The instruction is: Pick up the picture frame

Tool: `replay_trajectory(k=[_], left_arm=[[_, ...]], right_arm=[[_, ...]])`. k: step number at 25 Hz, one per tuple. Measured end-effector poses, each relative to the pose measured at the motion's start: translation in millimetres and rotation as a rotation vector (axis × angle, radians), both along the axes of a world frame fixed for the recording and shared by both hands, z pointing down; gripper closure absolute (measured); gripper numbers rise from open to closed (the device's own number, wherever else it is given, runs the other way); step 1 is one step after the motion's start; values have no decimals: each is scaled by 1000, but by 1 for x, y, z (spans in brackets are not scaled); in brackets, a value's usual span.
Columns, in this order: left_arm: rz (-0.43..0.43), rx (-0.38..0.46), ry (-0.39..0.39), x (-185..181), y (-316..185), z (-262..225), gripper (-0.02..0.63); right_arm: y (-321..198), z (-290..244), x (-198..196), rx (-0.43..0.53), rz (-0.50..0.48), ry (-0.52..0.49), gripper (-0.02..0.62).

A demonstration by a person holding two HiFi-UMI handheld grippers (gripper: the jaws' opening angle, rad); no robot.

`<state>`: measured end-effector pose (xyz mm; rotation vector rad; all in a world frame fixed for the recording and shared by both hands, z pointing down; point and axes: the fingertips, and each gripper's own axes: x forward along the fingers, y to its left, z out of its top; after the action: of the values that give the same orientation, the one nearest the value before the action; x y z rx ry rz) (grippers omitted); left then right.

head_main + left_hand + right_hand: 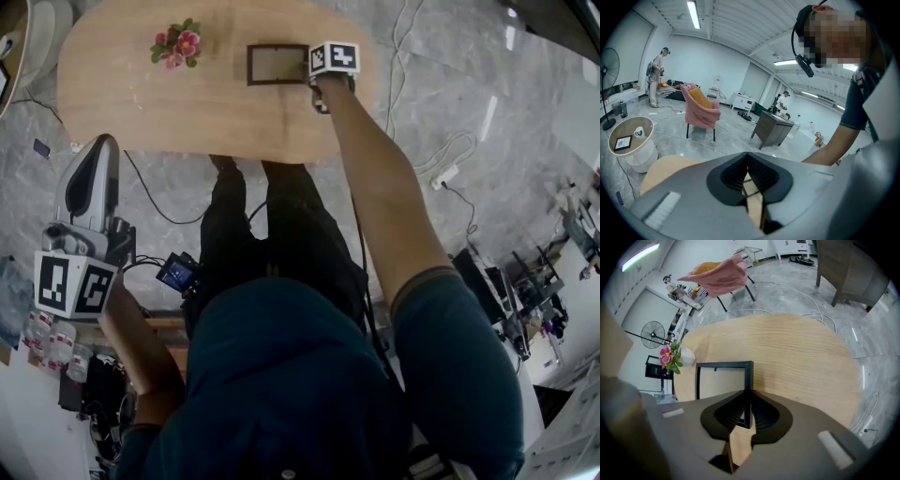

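A wooden table [141, 94] sits at 12 o'clock in the head view, and the picture frame [277, 64] lies flat on it near the far edge. A small bunch of pink flowers [175, 45] stands well apart at the frame's 9 o'clock. The person's right arm stretches across the table, bringing the right gripper [317, 80] to the frame's 3 o'clock side. In the right gripper view the black picture frame [723, 380] lies on the pale table [797, 357]. Its right-hand bar runs straight into the right gripper [746, 397], whose jaws stand narrow and close on that bar. The flowers [668, 357] show at 9 o'clock and a chair draped in pink [717, 275] stands on the floor at 12 o'clock. The left gripper [101, 145] hangs off the table at 8 o'clock in the head view, over the grey floor. In its own view the left gripper [748, 161] has its jaws drawn together with nothing between them. Behind it are the pink chair [699, 112], a dark cabinet [772, 129], a round white side table [633, 140] and a person [656, 77] standing far off at 10 o'clock.
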<state>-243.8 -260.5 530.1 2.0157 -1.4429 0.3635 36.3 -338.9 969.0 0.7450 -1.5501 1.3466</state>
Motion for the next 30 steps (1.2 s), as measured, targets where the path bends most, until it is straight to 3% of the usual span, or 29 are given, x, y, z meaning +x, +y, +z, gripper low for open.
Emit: replay_trajectory(k=[11,20,30], left_arm=[[-1,105,-45,-12,13,-69,609],[-3,219,-89,-33,41,-141,609],[-3,318,-76,-64,64,-184,609]], right_arm=[[-12,-107,-8,169,128,-124,538],[-27,-261,-42,388,185,-272,538],[-20,-428,-91,602,191,-440,538]])
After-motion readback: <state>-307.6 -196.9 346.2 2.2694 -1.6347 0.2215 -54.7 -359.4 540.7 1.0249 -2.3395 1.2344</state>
